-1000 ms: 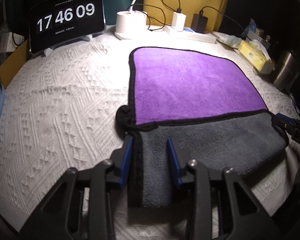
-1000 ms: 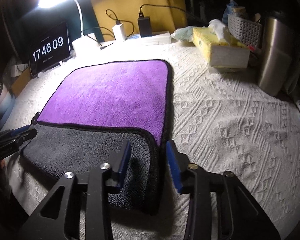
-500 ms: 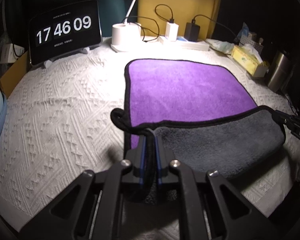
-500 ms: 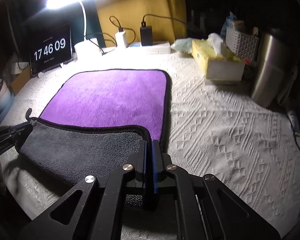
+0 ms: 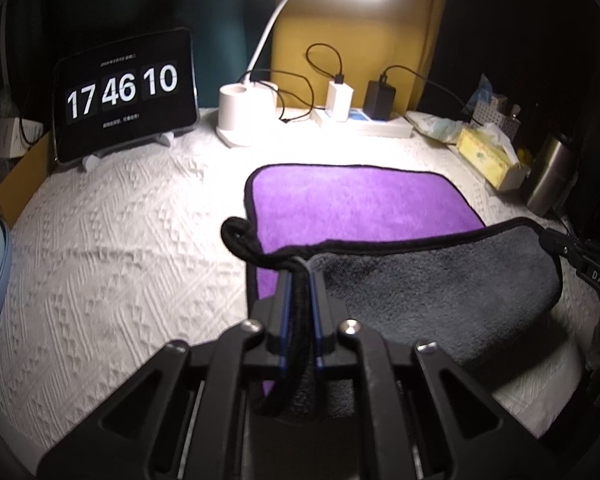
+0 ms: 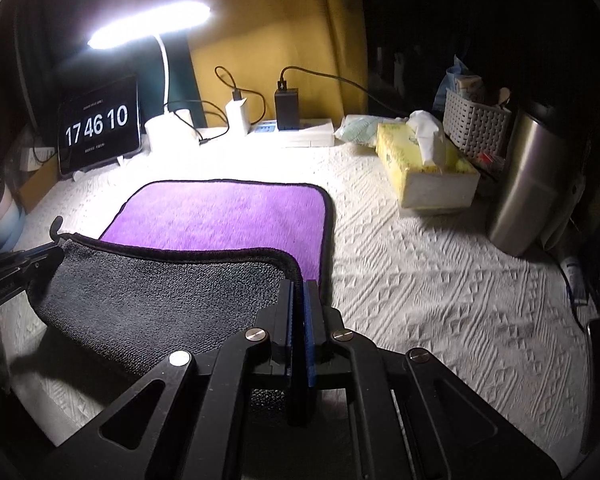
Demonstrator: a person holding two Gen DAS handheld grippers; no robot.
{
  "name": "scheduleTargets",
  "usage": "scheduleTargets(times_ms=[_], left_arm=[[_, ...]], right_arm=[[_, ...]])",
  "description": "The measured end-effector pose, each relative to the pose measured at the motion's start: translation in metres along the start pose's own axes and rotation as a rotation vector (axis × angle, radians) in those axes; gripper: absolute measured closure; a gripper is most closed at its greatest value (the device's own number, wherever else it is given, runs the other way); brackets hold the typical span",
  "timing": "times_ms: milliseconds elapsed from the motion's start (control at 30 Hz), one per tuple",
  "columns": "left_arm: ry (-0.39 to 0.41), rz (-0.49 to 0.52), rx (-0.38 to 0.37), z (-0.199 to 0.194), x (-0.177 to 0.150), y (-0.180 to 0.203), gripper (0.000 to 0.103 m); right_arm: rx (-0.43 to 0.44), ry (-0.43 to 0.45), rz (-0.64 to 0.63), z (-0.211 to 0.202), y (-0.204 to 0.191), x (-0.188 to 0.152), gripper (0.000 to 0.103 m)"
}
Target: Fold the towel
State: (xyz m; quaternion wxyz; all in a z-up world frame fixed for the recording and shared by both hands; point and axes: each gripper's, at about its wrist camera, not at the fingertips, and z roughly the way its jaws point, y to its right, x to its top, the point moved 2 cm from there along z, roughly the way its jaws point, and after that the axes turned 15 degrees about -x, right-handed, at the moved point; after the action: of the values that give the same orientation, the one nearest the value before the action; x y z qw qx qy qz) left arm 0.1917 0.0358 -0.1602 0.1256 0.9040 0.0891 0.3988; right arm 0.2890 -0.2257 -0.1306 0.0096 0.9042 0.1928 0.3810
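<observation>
White knit tabletop (image 5: 120,240), lamp-lit; left tool (image 5: 300,280) and right tool (image 6: 299,288) each clamp a near corner of towel (image 5: 360,204), grey underside lifted.

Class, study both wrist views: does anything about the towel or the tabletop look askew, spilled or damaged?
Nothing is spilled or damaged. One oddity: the towel has its hanging loop curling out at the corner the left gripper pinches. The right gripper holds the opposite corner.

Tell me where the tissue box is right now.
In the right wrist view the tissue box sits on the white cloth at the far right, beyond the towel, between the steel flask and the power strip.
</observation>
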Motion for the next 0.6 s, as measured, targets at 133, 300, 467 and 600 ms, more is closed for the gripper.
scheduleTargets(times_ms=[133, 300, 467, 600], left_arm=[[0.011, 0.0, -0.008, 0.004, 0.011, -0.003, 0.094], [0.022, 0.013, -0.007, 0.011, 0.025, -0.007, 0.094], [0.03, 0.025, -0.012, 0.021, 0.038, -0.011, 0.094], [0.034, 0.027, -0.014, 0.029, 0.047, -0.014, 0.094]], right_arm=[[-0.003, 0.008, 0.004, 0.004, 0.0, 0.008, 0.098], [-0.007, 0.017, 0.009, 0.012, -0.001, 0.019, 0.098], [-0.012, 0.016, 0.012, 0.023, 0.0, 0.028, 0.098], [-0.014, 0.015, 0.013, 0.032, 0.001, 0.036, 0.098]])
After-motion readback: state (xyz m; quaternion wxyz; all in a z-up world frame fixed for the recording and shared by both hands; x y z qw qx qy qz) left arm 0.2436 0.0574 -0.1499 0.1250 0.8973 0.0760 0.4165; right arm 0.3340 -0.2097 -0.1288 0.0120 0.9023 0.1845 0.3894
